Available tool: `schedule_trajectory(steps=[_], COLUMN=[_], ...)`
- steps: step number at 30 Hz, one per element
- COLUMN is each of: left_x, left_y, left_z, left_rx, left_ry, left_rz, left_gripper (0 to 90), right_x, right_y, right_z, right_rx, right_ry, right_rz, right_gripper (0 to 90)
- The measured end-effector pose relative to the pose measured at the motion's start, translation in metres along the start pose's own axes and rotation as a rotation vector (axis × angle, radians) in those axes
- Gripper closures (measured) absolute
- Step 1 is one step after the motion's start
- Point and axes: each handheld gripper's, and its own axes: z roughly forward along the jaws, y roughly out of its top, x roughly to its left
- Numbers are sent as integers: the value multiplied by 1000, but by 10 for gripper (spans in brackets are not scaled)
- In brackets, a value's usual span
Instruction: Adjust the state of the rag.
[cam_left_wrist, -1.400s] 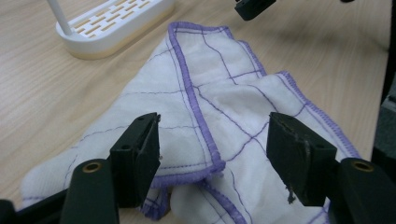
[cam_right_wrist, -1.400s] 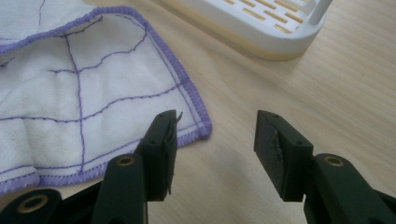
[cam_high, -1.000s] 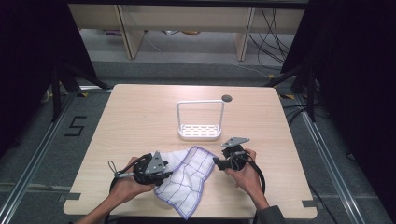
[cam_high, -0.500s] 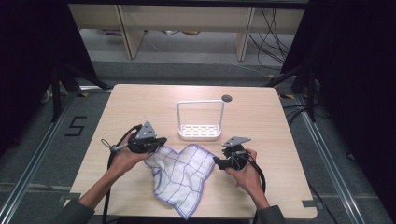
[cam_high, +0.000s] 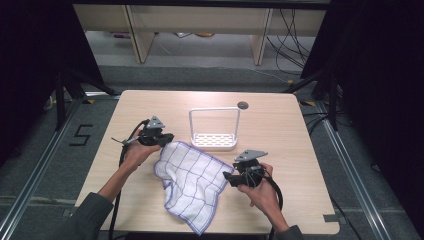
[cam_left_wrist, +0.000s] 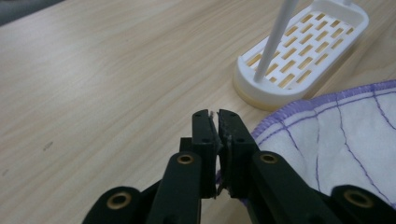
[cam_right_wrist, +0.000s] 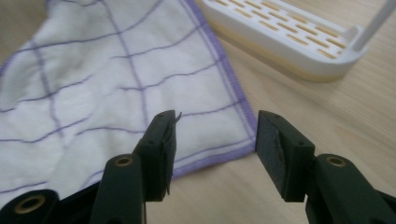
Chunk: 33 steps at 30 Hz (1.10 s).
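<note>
At the near middle of the tabletop (cam_high: 290, 135) lies my cloth (cam_high: 192, 180), white with a purple grid and a purple hem. It is spread mostly flat, with one corner reaching almost to the near edge and a fold along its left side.

Near right, my right gripper (cam_high: 227, 176) sits in the person's hand at the cloth's right corner. Its fingers (cam_right_wrist: 161, 140) stand about half open and have hold of nothing. In the right gripper view the hemmed corner lies on the wood below and between them, and the left finger hangs over the fabric.

Farther back on the left, my left gripper (cam_high: 169, 138) is at the cloth's far-left corner, held in the other hand with its cable trailing toward the near edge. Its fingers (cam_left_wrist: 205, 135) stand only a thin slit apart and have just been opening. In the left gripper view a scrap of purple hem shows low in that slit, while the tips above it are bare.

Just beyond the cloth's far edge stands the white rack (cam_high: 214, 141), a slotted tray with a tall hoop handle, upright and apart from both grippers. A small round grommet (cam_high: 243, 105) sits in the wood near the far edge.
</note>
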Motion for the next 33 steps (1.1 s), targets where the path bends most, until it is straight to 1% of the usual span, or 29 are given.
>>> schedule_trajectory(steps=[1, 2, 4, 5, 6, 7, 8, 9, 10, 11, 12, 13, 14, 15, 16, 17, 18, 19, 20, 21, 22, 23, 24, 25, 28, 30, 31, 32, 33], left_x=[5, 6, 7, 8, 8, 7, 8, 7, 7, 7, 6, 6, 5, 2, -1, -1, -7, -9, -9, -14, -14, -18, -19, -19, -22, -25, -26, -26, -27], left_y=[-4, -6, -8, -11, -11, -14, -19, -21, -21, -24, -27, -29, -31, -36, -39, -39, -46, -49, -49, -55, -55, -61, -65, -65, -74, -79, -81, -81, -82], left_z=[-2, -5, -7, -16, -16, -22, -31, -35, -35, -42, -47, -51, -57, -64, -68, -68, -74, -76, -76, -81, -81, -83, -84, -84, -88, -91, -92, -92, -93], left_rx=[-16, -29, -39, -56, -56, -81, -78, -85, -85, -88, -115, -118, -113, -118, -113, -113, -110, -106, -106, -99, -99, -95, -91, -91, -89, -83, -81, -81, -79], left_ry=[-15, -25, -30, -29, -29, -25, -20, -24, -24, -29, -31, -34, -36, -37, -47, -47, -59, -61, -61, -66, -66, -60, -56, -56, -50, -60, -58, -58, -66], left_rz=[-44, -69, -82, -112, -112, -147, -137, -157, -157, -180, -201, -205, -200, -201, -207, -207, -218, -218, -218, -215, -215, -219, -219, -219, -223, -231, -224, -224, -228], left_gripper=[741, 719, 668, 613, 579, 550, 537, 515, 490, 458, 460, 458, 458, 452, 447, 439, 430, 424, 420, 413, 405, 395, 388, 381, 378, 365, 361, 359, 359], right_x=[11, 16, 26, 34, 34, 48, 52, 59, 59, 69, 74, 79, 79, 85, 88, 88, 96, 97, 97, 103, 105, 108, 109, 112, 118, 121, 122, 122, 123], right_y=[-2, -4, -8, -11, -11, -17, -18, -20, -20, -22, -24, -25, -25, -28, -28, -28, -31, -32, -32, -34, -35, -37, -38, -40, -41, -43, -43, -43, -44], right_z=[-7, -8, -11, -13, -13, -14, -15, -15, -15, -15, -15, -13, -13, -11, -11, -11, -7, -4, -4, -1, 3, 5, 6, 9, 11, 15, 18, 18, 19], right_rx=[-2, -14, -14, -13, -13, -25, -16, -10, -10, 12, 22, 15, 15, 13, 29, 29, 36, 28, 28, 44, 35, 46, 61, 50, 73, 85, 88, 88, 87], right_ry=[12, 15, 34, 52, 52, 80, 94, 107, 107, 125, 133, 147, 147, 155, 163, 163, 183, 185, 185, 201, 204, 210, 210, 208, 203, 195, 180, 180, 159], right_rz=[-14, -34, -50, -56, -56, -76, -84, -93, -93, -124, -121, -115, -115, -134, -133, -133, -135, -154, -154, -163, -179, -173, -179, -202, -203, -229, -259, -259, -282], right_gripper=[488, 488, 486, 485, 485, 484, 484, 483, 483, 481, 481, 481, 481, 481, 481, 481, 481, 482, 482, 482, 482, 484, 485, 485, 485, 489, 500, 500, 521])
